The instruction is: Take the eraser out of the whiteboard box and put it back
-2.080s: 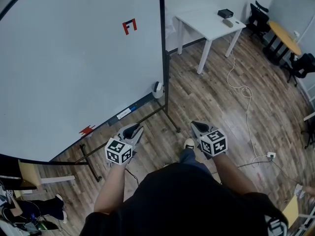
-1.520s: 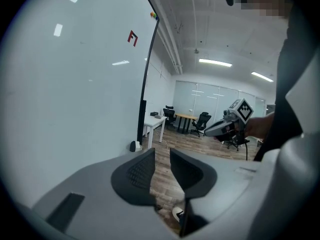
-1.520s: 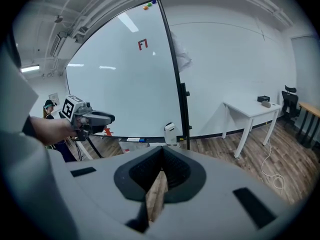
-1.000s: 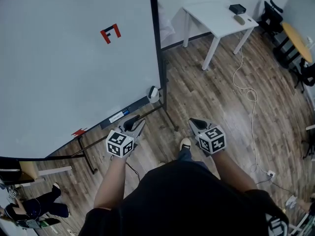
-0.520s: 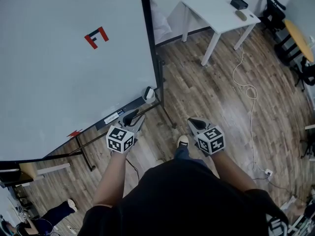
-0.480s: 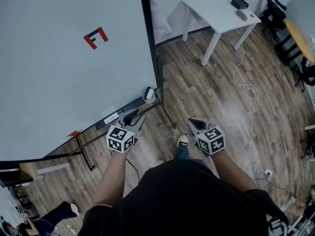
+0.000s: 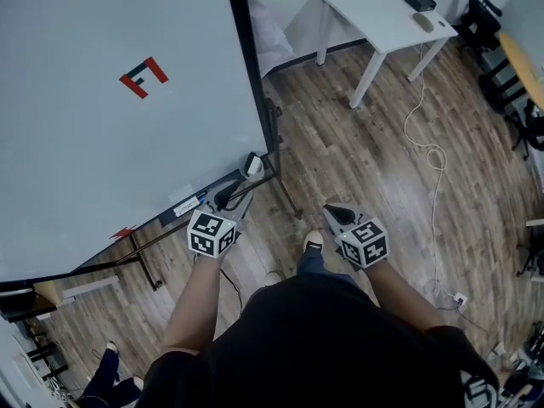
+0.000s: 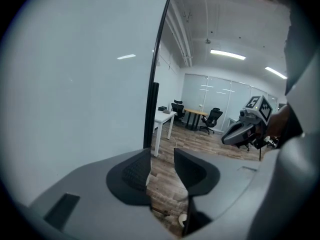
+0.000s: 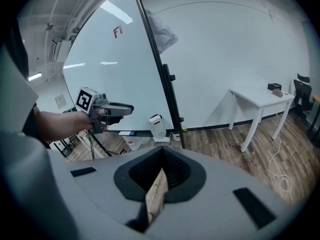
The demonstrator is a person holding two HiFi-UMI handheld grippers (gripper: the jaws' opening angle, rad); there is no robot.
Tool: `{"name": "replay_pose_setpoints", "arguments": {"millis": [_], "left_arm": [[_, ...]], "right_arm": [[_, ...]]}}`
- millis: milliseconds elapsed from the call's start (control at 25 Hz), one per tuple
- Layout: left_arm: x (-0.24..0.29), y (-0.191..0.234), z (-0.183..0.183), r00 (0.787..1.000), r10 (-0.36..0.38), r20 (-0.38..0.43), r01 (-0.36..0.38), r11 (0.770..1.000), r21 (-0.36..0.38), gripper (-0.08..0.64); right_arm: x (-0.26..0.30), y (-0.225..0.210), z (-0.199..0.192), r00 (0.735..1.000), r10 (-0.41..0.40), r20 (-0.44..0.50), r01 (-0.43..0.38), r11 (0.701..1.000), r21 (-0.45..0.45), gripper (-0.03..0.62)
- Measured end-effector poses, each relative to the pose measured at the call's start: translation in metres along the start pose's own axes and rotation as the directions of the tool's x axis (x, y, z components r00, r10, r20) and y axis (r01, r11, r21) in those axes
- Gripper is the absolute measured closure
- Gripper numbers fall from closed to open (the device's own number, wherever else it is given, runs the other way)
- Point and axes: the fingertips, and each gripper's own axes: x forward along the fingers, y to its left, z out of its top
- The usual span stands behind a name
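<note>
Left gripper [image 7: 229, 199] has moved closer to the whiteboard [image 7: 110, 143] since a second ago. Its fingers have just been opening and are now released, with nothing between them. Right gripper [image 7: 331, 212] fingers clenched, empty. Whiteboard box [image 7: 252, 165] sits at the board's lower right corner, near left gripper; can't make out the eraser inside.

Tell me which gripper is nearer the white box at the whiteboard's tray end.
Left. The left gripper is just below-left of the white box in the head view; its empty jaws have just been opening. The right gripper hangs farther right, over the wood floor.
</note>
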Motion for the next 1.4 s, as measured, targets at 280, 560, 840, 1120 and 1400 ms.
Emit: {"name": "replay_pose_setpoints", "arguments": {"millis": [280,560,840,1120,1400], "left_arm": [[0.025,0.009,-0.002,0.999,0.028,-0.023,-0.028,1.0,-0.001,0.405],[0.047,0.025,-0.011,0.996,0.081,-0.049,-0.081,0.997,-0.006,0.387],[0.069,0.039,-0.022,0.989,0.119,-0.087,-0.121,0.992,-0.026,0.367],[0.087,0.05,-0.028,0.981,0.161,-0.104,-0.166,0.985,-0.041,0.342],[0.099,0.055,-0.035,0.976,0.182,-0.12,-0.191,0.98,-0.063,0.342]], "right_arm": [[0.006,-0.012,0.006,0.999,0.041,0.009,-0.041,0.999,0.002,0.598],[0.014,-0.023,0.006,0.998,0.061,-0.011,-0.061,0.998,-0.002,0.598],[0.02,-0.037,0.001,0.997,0.069,-0.035,-0.069,0.998,0.001,0.598],[0.025,-0.049,-0.004,0.995,0.079,-0.055,-0.079,0.997,0.009,0.598],[0.029,-0.053,-0.006,0.993,0.094,-0.069,-0.094,0.996,0.007,0.598]]}}
